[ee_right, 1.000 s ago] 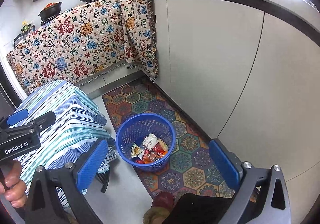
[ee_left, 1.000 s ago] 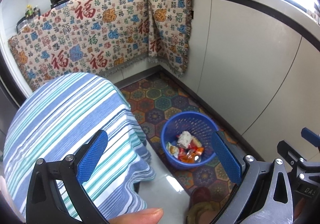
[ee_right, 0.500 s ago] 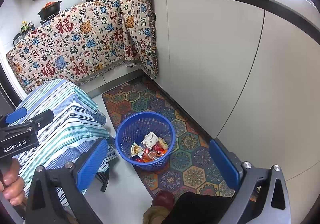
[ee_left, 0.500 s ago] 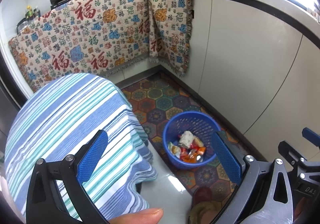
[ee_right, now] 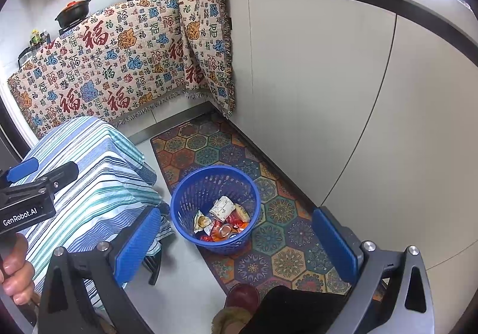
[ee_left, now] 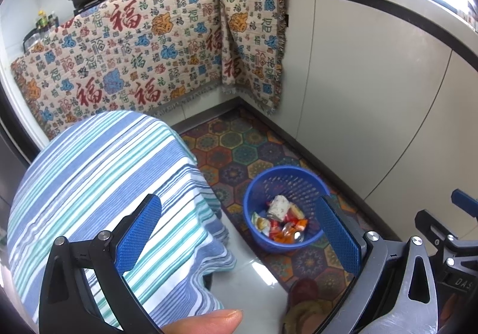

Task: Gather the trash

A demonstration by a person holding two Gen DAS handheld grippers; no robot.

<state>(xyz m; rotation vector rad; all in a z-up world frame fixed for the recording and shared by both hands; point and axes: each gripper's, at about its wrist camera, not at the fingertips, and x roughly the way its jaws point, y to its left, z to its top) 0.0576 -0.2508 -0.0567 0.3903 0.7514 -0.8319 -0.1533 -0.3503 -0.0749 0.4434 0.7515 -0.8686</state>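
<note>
Both grippers, left gripper and right gripper, gape wide and empty above the blue basket holding the wrappers on the floor rug; scan for leftover trash before descending.

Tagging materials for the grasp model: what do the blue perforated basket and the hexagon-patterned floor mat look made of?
Blue perforated basket: probably moulded plastic, slightly glossy; uniform colour, regular slots in thin walls. Hexagon-patterned floor mat: likely printed textile or soft vinyl, matte; lies flat, no glare, unlike the shiny grey floor tile. Weave cannot be made out.
</note>
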